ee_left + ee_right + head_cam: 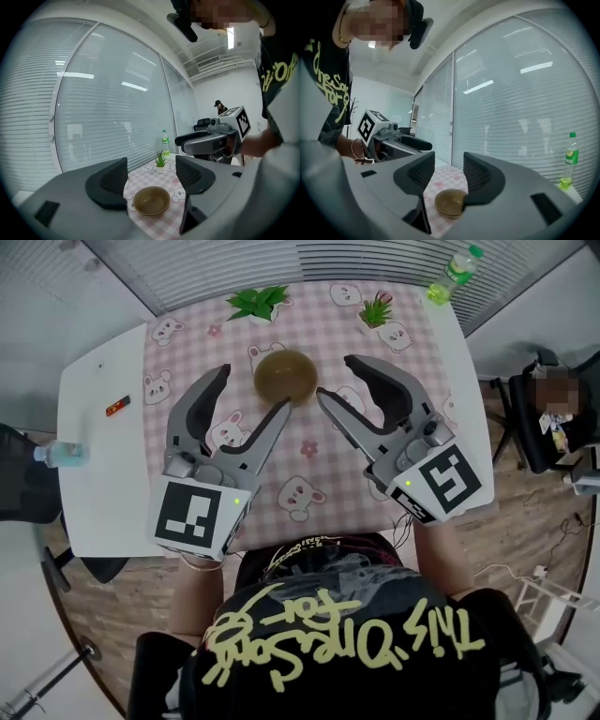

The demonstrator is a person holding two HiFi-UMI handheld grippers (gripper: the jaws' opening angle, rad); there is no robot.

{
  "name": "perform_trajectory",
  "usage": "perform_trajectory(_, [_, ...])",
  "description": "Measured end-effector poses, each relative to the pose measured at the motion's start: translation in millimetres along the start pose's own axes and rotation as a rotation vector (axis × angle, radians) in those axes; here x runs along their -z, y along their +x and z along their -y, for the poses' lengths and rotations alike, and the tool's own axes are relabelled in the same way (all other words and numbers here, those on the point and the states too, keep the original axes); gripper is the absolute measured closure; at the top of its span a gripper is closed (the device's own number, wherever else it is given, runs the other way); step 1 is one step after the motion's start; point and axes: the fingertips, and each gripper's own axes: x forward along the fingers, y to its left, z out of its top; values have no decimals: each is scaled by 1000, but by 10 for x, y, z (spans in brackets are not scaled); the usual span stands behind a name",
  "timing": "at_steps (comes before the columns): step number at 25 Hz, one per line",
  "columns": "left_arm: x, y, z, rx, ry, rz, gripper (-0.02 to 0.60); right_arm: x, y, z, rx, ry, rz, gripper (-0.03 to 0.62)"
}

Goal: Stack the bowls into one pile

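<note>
Olive-brown bowl (285,374) on pink checked surface (314,479). Left of bowl, left gripper (257,386), jaws spread, empty; right of bowl, right gripper (333,376), likewise.

The bowl (286,374) was round and brownish-green, a bit shiny inside. It stood the right way up, open side to the top, with nothing in it. It sat on the pink checked cloth (281,465), toward 12 o'clock from the cloth's middle.

"This … For" on black shirt (347,652)
</note>
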Motion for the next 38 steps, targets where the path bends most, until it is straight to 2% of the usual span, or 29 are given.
perform_trajectory(4, [-47,-50,35,0,-1,-3,305,-88,-21,-25,-5,-7,33,455])
perform_trajectory(10, [-111,-114,45,-14,3,31,445,-190,-59,-51,0,6,72,549])
perform_trajectory(18, [-78,-116,86,2,-24,40,586,-170,-63,-62,16,-5,70,583])
perform_trajectory(30, [-43,-95,119,23,-48,33,586,-208,-65,-132,7,6,80,591])
perform_trajectory(38, [-15,-89,128,24,-51,27,586,-153,-54,-219,-5,37,42,591])
